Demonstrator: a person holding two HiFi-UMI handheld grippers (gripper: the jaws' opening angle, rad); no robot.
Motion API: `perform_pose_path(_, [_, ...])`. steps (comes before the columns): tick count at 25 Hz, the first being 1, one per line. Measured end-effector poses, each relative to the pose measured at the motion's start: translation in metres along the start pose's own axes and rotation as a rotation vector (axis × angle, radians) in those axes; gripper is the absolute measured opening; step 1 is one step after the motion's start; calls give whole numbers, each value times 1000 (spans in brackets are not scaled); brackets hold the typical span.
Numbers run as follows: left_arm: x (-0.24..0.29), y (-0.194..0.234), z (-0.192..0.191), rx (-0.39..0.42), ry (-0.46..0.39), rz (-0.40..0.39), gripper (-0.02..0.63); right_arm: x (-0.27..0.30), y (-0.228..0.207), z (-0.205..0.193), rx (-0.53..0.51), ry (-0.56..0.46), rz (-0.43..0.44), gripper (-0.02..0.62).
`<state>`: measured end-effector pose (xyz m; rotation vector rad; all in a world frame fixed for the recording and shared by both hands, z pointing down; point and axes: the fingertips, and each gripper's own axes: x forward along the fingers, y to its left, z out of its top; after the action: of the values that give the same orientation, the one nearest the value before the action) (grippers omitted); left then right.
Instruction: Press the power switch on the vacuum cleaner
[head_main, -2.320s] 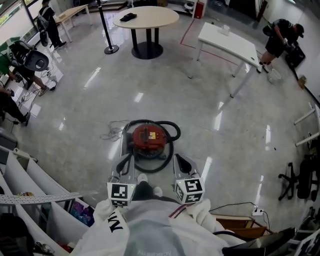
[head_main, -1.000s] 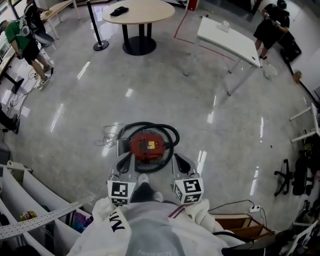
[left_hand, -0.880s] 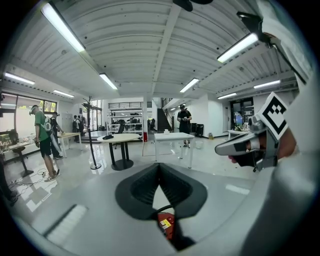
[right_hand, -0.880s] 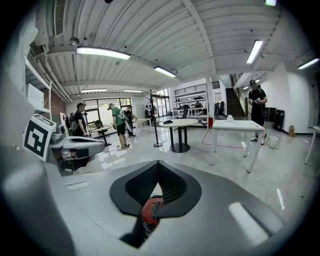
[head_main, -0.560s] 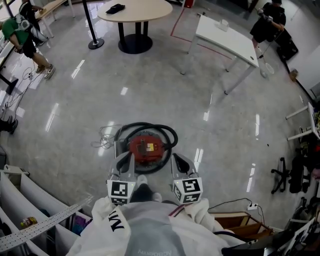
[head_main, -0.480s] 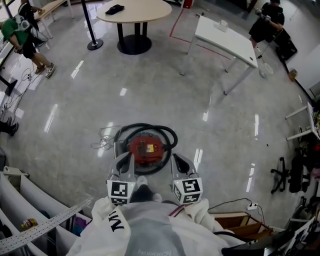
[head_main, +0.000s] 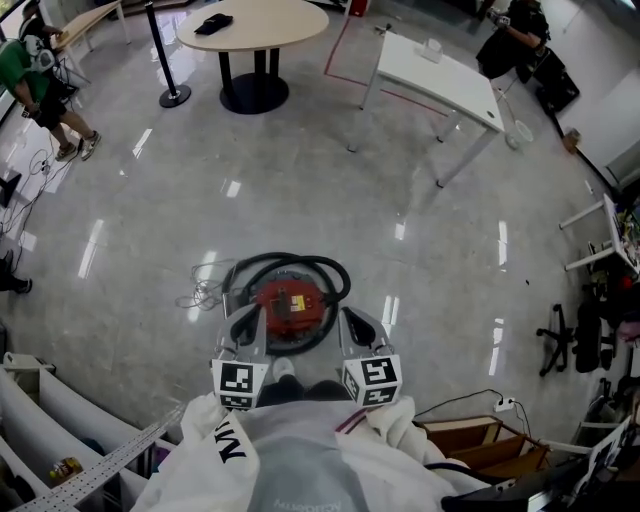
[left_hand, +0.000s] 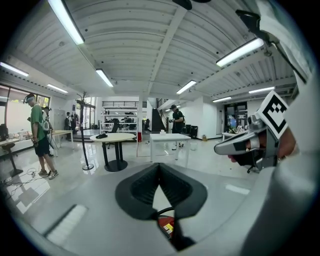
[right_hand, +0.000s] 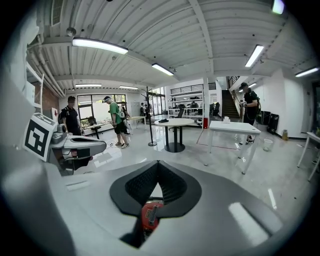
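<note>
We hold both grippers low in front of us, side by side and tipped down toward the floor (head_main: 430, 290). The left gripper (left_hand: 159, 165) has its jaws pressed together at the tips, with nothing caught between them. The right gripper (right_hand: 157, 163) is closed the same way and also empty.

The vacuum (head_main: 286, 304) sits on the floor just ahead of us. From the head view it lies between the two gripper tips and a little beyond them, touching neither. Its body is round and red, with a black hose (head_main: 290, 262) looped around it and a small yellow patch on top. We cannot pick out the power switch itself. In each gripper view, a sliver of the red body shows through the gap below the closed tips.

A thin cord (head_main: 200, 288) lies tangled on the floor just left of the vacuum. Well beyond it stand a round table (head_main: 255, 22) with a dark item on it and a white table (head_main: 440, 75). A person in green (head_main: 28, 85) stands at the far left edge.
</note>
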<state>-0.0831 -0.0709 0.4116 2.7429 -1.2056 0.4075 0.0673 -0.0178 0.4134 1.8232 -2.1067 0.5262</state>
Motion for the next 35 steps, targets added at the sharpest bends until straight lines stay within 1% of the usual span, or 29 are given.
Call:
perform_pose_path(6, [7, -6, -1, -8, 8, -32, 0, -2, -6, -4, 7, 19, -26, 0])
perform_pose_path(10, [12, -11, -5, -13, 16, -43, 0, -2, -9, -6, 12, 27, -29, 0])
perform_pose_path(26, [26, -18, -30, -30, 80, -26, 0, 27, -16, -31, 20, 89, 20, 0])
perform_pose_path(35, [35, -20, -57, -49, 142, -13, 0, 49, -24, -52, 33, 139, 39, 0])
